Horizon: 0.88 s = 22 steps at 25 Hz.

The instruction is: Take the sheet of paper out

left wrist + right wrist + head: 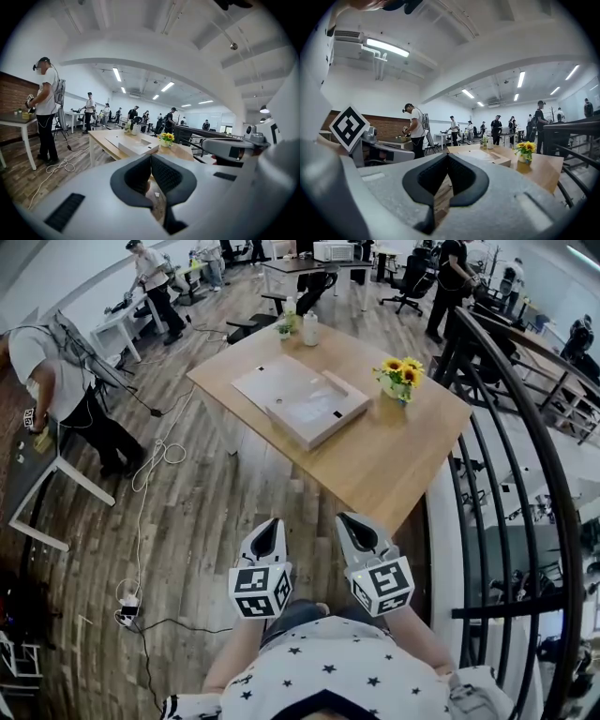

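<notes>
Wooden light-brown table point(403, 456) stands ahead of both tongs, well apart from them. A pale flat cardboard box point(314, 411) lies open on it; I cannot tell the sheet of paper from the box. The left gripper point(272, 524) and right gripper point(346, 519) hover side by side, jaws pressed together, empty.

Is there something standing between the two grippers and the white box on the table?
Nothing visible. Between the left gripper, the right gripper and the white box lie only floor and bare table. The flowers stand right of it, the bottles beyond it.
</notes>
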Tool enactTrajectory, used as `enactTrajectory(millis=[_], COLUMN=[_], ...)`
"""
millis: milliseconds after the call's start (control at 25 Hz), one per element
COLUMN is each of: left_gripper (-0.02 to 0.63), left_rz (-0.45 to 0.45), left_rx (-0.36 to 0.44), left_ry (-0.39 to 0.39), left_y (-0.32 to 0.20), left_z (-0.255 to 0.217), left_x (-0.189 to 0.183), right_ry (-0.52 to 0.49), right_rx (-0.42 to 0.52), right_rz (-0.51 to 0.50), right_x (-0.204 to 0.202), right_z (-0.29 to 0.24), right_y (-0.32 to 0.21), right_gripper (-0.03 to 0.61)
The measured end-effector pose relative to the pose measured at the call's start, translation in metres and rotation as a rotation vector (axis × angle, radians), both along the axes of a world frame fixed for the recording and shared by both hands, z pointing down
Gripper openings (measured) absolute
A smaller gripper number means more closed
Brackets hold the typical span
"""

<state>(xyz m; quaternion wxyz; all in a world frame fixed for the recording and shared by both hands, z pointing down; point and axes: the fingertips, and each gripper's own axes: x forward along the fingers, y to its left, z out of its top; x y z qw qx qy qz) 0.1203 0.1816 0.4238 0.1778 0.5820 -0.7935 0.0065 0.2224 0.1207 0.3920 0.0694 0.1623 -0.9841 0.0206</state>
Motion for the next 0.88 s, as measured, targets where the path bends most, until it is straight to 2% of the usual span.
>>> enactTrajectory(millis=[200,400,720,880], left_gripper=[0.003,0.004,0.006,0.046], left_rz=[0.005,0.009,0.011,0.026], left_rx=[-0.001,-0.006,-0.020,-0.019], left_ry=[0.003,0.003,0.011,0.017], left_y=[-0.002,-0.004,-0.010,-0.027], left_z=[-0.002,0.001,0.007,0.011], left_x=[0.002,0.000,-0.031,-0.051], right_ry=[-0.022,0.001,0.033,0.040], right_rx=[-0.047,-0.052,-0.071,-0.079], right_rz=[-0.035,-0.047,-0.057,-0.060], right_x=[0.000,-0.008,-0.038,-0.058], right_z=[0.000,0.008,0.016,0.022], right_y=[0.000,-0.002,-0.011,-0.026], right_gripper=[0.006,0.006,0.023,0.038])
